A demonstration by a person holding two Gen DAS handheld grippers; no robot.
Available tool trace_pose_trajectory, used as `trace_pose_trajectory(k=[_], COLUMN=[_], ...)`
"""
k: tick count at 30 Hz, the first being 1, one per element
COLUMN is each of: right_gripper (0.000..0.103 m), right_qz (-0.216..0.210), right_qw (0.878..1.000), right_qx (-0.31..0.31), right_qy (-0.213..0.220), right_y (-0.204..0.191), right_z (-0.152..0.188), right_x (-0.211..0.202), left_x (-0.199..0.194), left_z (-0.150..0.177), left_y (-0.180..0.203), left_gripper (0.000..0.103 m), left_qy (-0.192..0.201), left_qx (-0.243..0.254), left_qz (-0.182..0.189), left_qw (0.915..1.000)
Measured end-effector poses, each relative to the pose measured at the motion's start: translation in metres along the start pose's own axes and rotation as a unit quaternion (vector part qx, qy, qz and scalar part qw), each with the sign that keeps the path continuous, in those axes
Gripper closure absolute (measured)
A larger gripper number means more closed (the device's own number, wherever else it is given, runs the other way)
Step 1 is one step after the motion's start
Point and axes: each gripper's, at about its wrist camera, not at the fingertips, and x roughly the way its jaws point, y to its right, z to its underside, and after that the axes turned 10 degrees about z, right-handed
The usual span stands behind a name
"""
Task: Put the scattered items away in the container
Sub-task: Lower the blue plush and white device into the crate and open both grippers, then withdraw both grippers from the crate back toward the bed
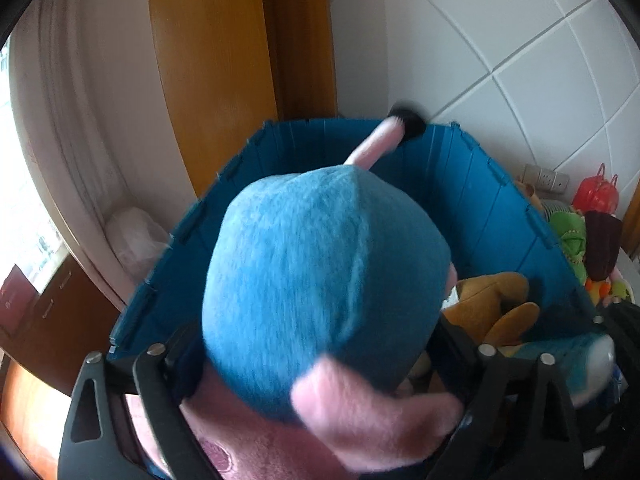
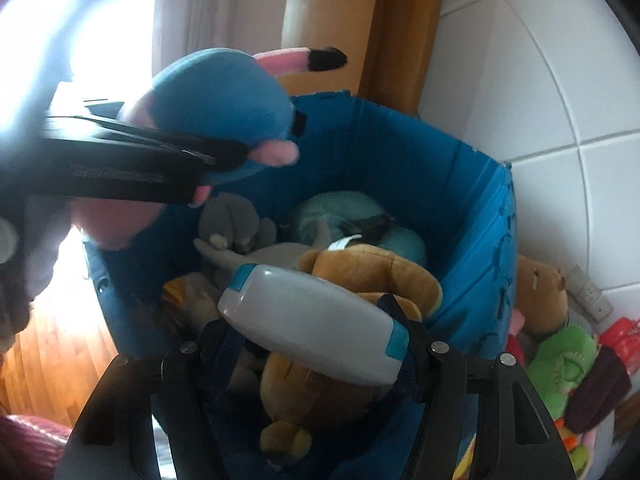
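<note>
A blue and pink plush toy (image 1: 324, 280) fills the gap between the fingers of my left gripper (image 1: 316, 340), which touch both its sides; it hangs over the blue folding container (image 1: 480, 184). In the right wrist view the same toy (image 2: 224, 96) sits at the tip of the left gripper (image 2: 216, 152), above the container's (image 2: 400, 160) left rim. My right gripper (image 2: 314, 332) is shut on a white case with teal ends (image 2: 312, 328), lying crosswise between the fingers over the container. A brown plush (image 2: 368, 276) sits right behind it. Grey (image 2: 236, 224) and teal (image 2: 340, 212) plush toys lie inside.
Right of the container a pile of toys leans on the tiled wall: a brown bear (image 2: 540, 288), a green plush (image 2: 568, 364), a red bag (image 1: 596, 194). A wall socket (image 1: 548, 178) sits low. A wooden door frame (image 1: 212, 80) and a curtain (image 1: 80, 100) stand behind.
</note>
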Motion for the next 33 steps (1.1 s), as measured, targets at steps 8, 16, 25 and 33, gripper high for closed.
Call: trace_pose_trajectory(k=[8,16,25,33], right_gripper=[0.012,0.001,0.001,0.001], right_qz=[0.005,0.016,0.024,0.062], right_qw=[1.000,1.000,0.999,0.994], right_qx=[0.002,0.000,0.016,0.047], right_qy=[-0.002,0.005,0.035,0.075], right_y=[-0.001,-0.005,-0.004,-0.002], right_z=[0.001,0.001,0.003,0.014], right_x=[0.002,-0.003,-0.032,-0.088], left_x=[0.006,-0.011,-0.046,-0.091], left_z=[0.009,0.011,0.025,0.052], left_y=[0.007,-0.001,-0.012,-0.002], left_gripper=[0.000,0.000,0.000,0.000], left_qy=[-0.011,0.001,0.012,0.027], left_qx=[-0.002,-0.014,-0.024,-0.024], left_qz=[0.006,-0.010,-0.018,-0.009], left_qw=[0.9999,0.9999,0.9995,0.9993])
